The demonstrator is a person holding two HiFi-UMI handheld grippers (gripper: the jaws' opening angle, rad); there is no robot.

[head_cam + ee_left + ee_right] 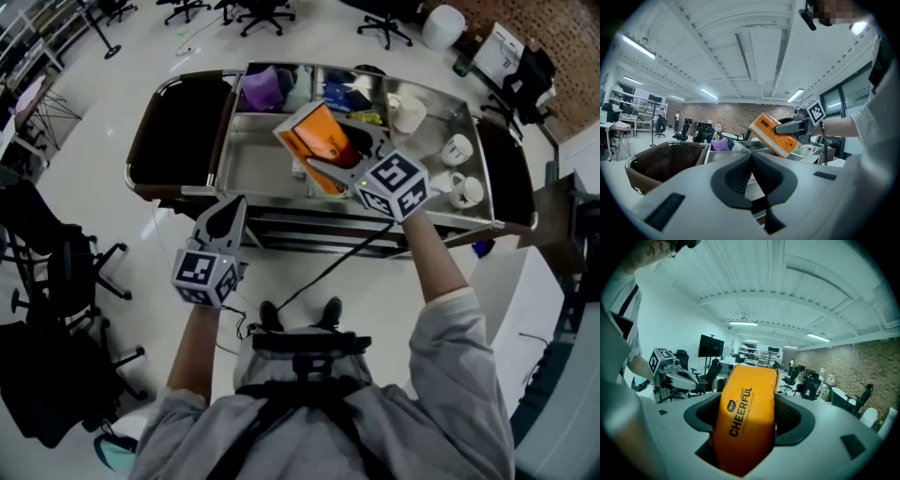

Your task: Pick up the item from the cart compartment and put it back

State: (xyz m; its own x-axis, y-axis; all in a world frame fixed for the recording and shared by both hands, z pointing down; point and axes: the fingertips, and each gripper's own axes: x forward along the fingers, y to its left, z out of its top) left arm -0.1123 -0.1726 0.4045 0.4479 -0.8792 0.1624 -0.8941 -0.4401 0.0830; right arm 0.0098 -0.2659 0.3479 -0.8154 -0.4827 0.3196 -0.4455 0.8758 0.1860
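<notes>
Over the steel cart [281, 195], the right gripper [342, 155] clamps the orange box [314, 131] tilted above the middle compartment [253, 159], lower end pointing into it, while the left gripper [232, 208] hangs closed and empty, farther off.

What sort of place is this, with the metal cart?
Probably an open office or lab: rolling office chairs around the steel cart, a big screen and a long brick wall.

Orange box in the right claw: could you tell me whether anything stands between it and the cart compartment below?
Nothing visible does. The right claw holds the orange box tilted above the compartment; its floor beside the box is bare, beneath it hidden.
</notes>
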